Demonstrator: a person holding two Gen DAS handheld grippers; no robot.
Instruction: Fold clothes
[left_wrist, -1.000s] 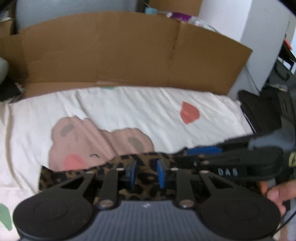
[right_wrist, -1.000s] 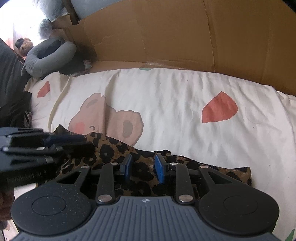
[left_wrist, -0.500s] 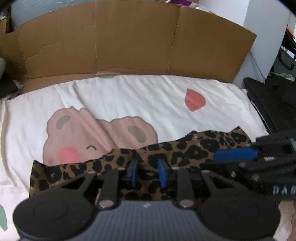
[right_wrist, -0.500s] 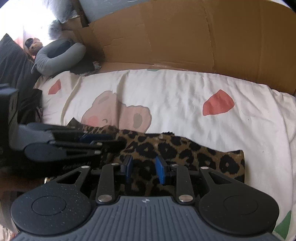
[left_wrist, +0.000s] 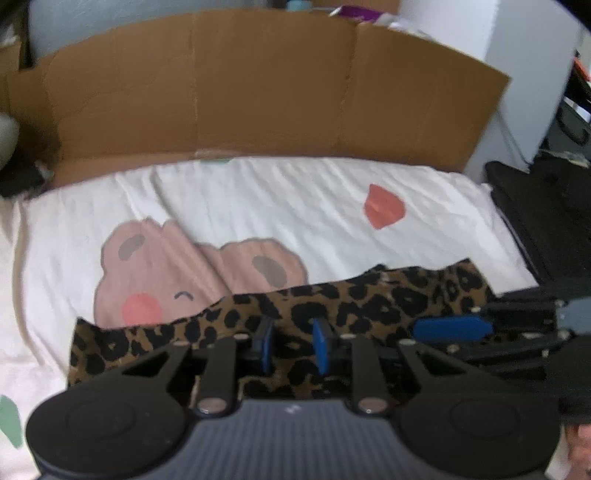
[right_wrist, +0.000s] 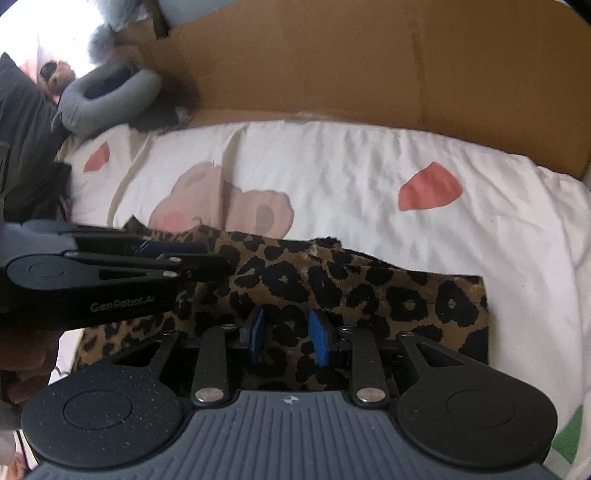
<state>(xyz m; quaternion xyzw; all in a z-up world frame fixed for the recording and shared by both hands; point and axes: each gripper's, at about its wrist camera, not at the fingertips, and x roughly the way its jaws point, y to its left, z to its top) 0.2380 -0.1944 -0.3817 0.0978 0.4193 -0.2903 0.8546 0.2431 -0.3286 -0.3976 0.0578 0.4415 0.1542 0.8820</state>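
Leopard garment (right_wrist: 332, 288) lies partly folded on the bed (right_wrist: 369, 177); further folds appear outstanding. Left tongs (left_wrist: 291, 347) and right tongs (right_wrist: 286, 336) stand parted over its near edge, gripping nothing.

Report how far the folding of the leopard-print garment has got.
Done: the leopard-print garment lies on the cartoon bedsheet as a narrow band with doubled layers, so at least one fold looks made. In hand: the left tool and right tool both sit over its near edge, blue pads apart. Left: probably another fold; the band is long.
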